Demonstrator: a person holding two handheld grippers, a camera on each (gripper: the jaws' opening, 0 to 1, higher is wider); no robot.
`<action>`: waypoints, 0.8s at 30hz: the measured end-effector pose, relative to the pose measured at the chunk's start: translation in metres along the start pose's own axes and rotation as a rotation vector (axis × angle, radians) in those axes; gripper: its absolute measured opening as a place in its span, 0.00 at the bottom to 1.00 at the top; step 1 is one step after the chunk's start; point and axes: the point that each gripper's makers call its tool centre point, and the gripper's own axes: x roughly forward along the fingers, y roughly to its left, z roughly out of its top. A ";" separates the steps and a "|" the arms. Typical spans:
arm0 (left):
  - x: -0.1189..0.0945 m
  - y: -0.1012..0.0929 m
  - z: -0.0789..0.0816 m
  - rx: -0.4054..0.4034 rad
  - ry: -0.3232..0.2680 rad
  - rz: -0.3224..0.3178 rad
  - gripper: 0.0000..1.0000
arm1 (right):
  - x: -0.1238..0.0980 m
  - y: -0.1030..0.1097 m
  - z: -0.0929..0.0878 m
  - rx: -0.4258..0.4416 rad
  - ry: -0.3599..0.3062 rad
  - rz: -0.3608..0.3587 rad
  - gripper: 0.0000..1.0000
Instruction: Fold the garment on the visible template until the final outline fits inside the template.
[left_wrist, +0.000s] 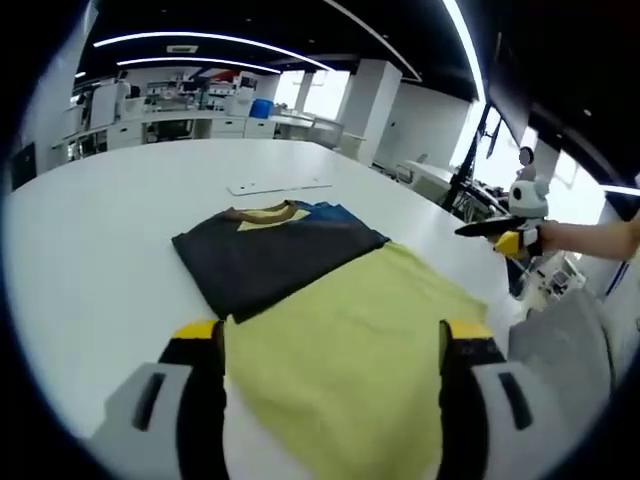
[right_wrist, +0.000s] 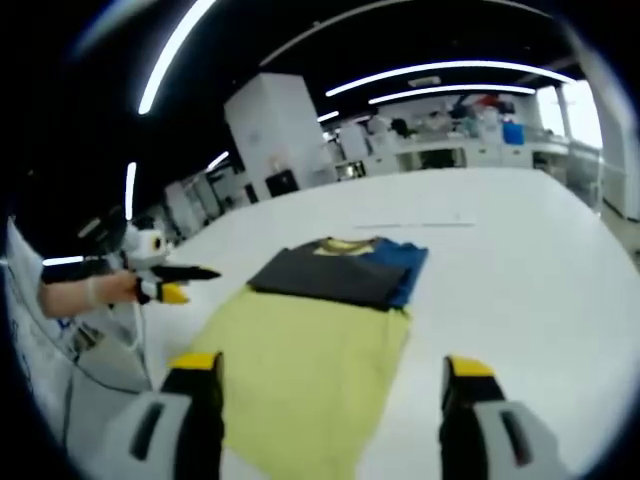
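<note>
Dark folded garment (left_wrist: 270, 255) lies partly on yellow template (left_wrist: 345, 355), white table (left_wrist: 90, 250).

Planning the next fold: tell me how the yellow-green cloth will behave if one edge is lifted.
The yellow-green cloth lies flat and thin on the white table, so it is probably floppy and would sag. It looks light. It overlaps the dark folded garment, so a lift may tug that.
</note>
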 end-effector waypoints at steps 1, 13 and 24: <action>-0.002 0.003 -0.002 0.000 0.006 0.001 0.85 | 0.000 0.000 -0.001 0.001 0.001 0.000 0.89; -0.029 0.000 -0.040 -0.039 0.074 0.001 0.80 | -0.015 0.003 -0.024 -0.023 0.056 -0.024 0.86; -0.046 -0.017 -0.076 -0.082 0.144 0.000 0.71 | -0.024 0.001 -0.058 -0.027 0.138 -0.030 0.72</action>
